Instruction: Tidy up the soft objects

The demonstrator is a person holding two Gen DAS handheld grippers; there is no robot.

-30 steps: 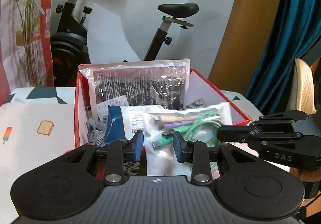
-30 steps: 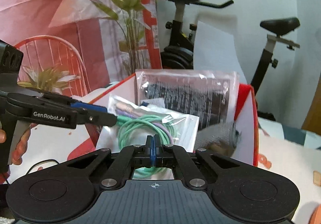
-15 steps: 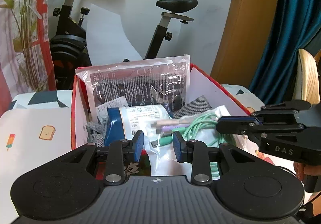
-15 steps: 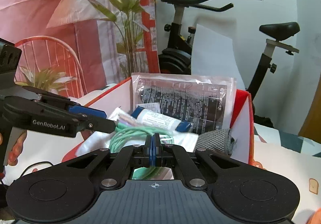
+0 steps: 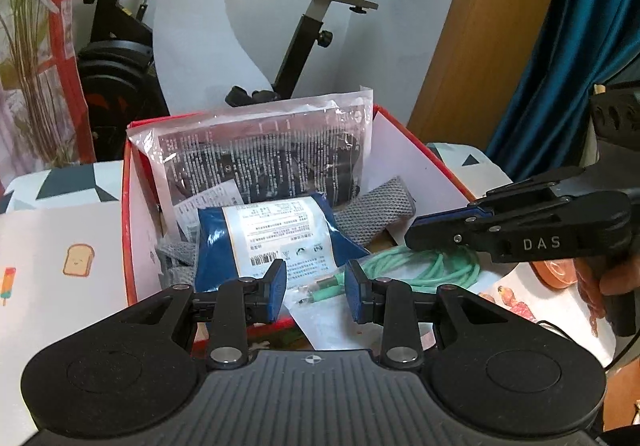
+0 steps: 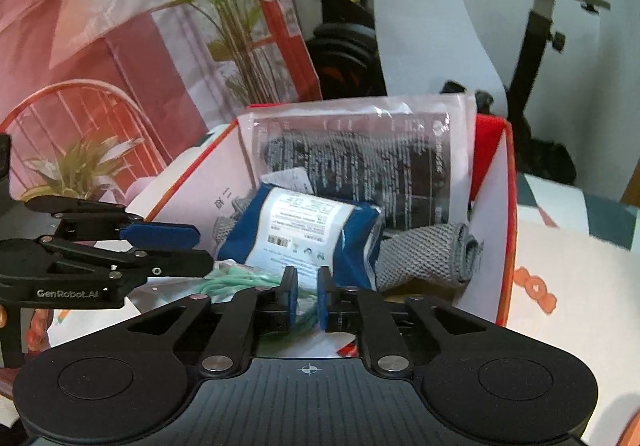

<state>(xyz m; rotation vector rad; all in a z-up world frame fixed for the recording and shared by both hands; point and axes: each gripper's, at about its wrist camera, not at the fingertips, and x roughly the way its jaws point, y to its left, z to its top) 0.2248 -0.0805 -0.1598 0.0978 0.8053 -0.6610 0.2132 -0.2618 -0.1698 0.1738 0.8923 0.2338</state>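
Note:
A red box (image 5: 126,214) holds a clear bag of dark items (image 5: 264,162), a blue and white pack (image 5: 272,242) and a grey knit cloth (image 5: 376,214). A clear bag with a green cable (image 5: 424,266) lies at the box's near right corner. My left gripper (image 5: 315,288) is open just in front of the box, empty. My right gripper (image 6: 307,296) is slightly open above the green cable bag (image 6: 240,280), holding nothing. The right gripper also shows in the left wrist view (image 5: 440,226).
The box stands on a white patterned cloth (image 5: 52,246). An exercise bike (image 5: 312,30) and a plant (image 6: 224,6) stand behind it. A blue curtain (image 5: 560,46) hangs at the right. An orange dish (image 5: 556,270) lies to the right.
My right gripper has opened and let go of the green cable bag, which now lies low at the box's near corner. Both grippers have moved closer to the box.

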